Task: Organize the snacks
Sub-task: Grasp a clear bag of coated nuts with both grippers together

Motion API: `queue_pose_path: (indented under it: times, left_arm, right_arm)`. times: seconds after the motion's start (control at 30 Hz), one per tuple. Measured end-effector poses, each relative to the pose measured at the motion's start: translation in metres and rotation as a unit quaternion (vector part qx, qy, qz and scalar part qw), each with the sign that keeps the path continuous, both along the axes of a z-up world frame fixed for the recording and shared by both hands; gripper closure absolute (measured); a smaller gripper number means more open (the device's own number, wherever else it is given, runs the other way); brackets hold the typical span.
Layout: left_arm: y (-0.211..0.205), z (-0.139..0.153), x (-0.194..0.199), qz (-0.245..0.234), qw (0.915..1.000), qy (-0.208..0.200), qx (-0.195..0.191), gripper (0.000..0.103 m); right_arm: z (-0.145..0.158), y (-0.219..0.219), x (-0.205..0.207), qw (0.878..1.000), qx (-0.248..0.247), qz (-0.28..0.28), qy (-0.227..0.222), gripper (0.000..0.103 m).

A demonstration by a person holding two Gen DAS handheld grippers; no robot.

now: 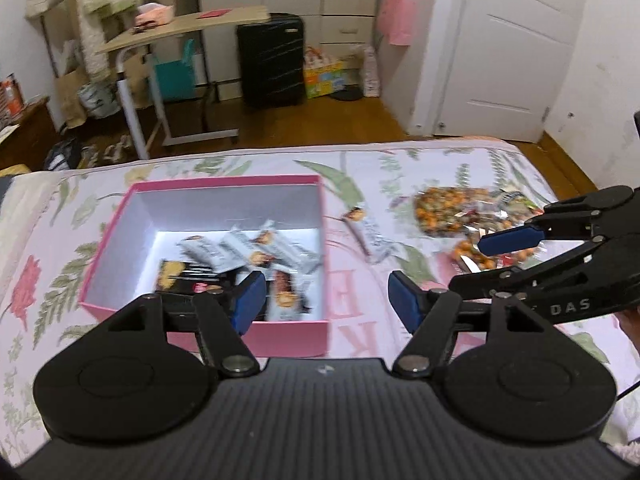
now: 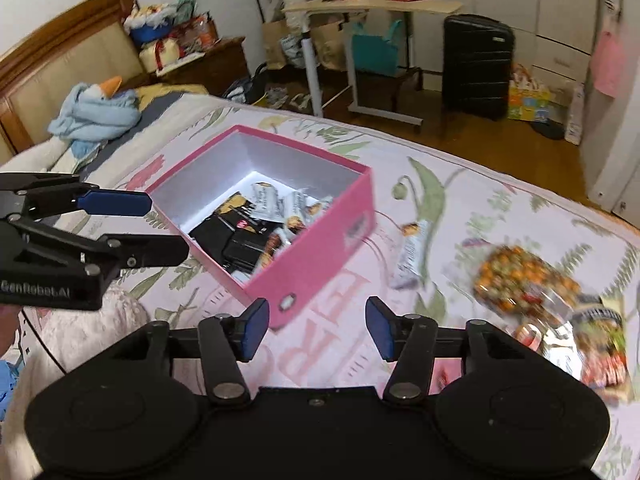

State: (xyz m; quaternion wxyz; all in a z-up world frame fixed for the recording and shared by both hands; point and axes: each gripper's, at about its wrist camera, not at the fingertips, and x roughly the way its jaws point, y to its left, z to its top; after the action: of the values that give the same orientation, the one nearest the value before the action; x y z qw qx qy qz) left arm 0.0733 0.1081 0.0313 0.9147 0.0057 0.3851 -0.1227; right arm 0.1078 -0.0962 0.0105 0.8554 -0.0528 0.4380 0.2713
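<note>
A pink box (image 1: pixel 120 236) (image 2: pixel 320 240) sits open on the floral bedspread and holds several snack bars (image 1: pixel 240 256) (image 2: pixel 256 224). One white snack bar (image 1: pixel 370 232) (image 2: pixel 412 252) lies on the bed just right of the box. A heap of orange-and-green wrapped snacks (image 1: pixel 452 212) (image 2: pixel 524 280) lies further right. My left gripper (image 1: pixel 326 300) is open and empty above the box's near right corner. My right gripper (image 2: pixel 318 328) is open and empty, near the box's near corner. Each gripper shows in the other's view, the right one (image 1: pixel 496 256) over the snack heap, the left one (image 2: pixel 152 224) left of the box.
The bed's far edge (image 1: pixel 320 152) drops to a wooden floor. Beyond stand a rolling side table (image 1: pixel 180 28), a black suitcase (image 1: pixel 270 60) and a white door (image 1: pixel 516 40). A blue cloth (image 2: pixel 96 112) and the headboard (image 2: pixel 60 52) lie at the left.
</note>
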Motion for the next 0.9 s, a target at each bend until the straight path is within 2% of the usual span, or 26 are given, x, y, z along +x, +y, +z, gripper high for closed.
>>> queue_pose_path:
  times: [0.27, 0.43, 0.53, 0.63, 0.77, 0.9]
  left_arm:
    - [-0.047, -0.021, 0.018, -0.028, 0.9987, 0.013, -0.040, 0.030]
    - [-0.083, -0.042, 0.036, -0.036, 0.9963, 0.031, -0.071, 0.028]
    - [-0.104, -0.060, 0.051, -0.042, 0.9941, 0.044, -0.089, 0.028]
    - [-0.126, -0.080, 0.072, -0.053, 0.9928, 0.059, -0.090, 0.028]
    - [-0.152, -0.101, 0.100, -0.093, 0.9898, 0.057, -0.092, 0.030]
    - [-0.179, -0.123, 0.134, -0.144, 0.9827, 0.071, -0.092, 0.031]
  right_arm:
    - [-0.018, -0.078, -0.014, 0.998, -0.003, -0.047, -0.029, 0.043]
    - [-0.041, -0.125, -0.008, 0.993, -0.012, -0.110, -0.034, 0.040]
    - [-0.059, -0.150, -0.003, 0.988, -0.012, -0.150, -0.016, 0.040]
    - [-0.078, -0.167, -0.004, 0.985, 0.004, -0.175, 0.010, 0.040]
    - [-0.103, -0.177, -0.004, 0.981, 0.027, -0.190, 0.038, 0.040]
    - [-0.129, -0.188, 0.003, 0.973, 0.066, -0.217, 0.050, 0.040]
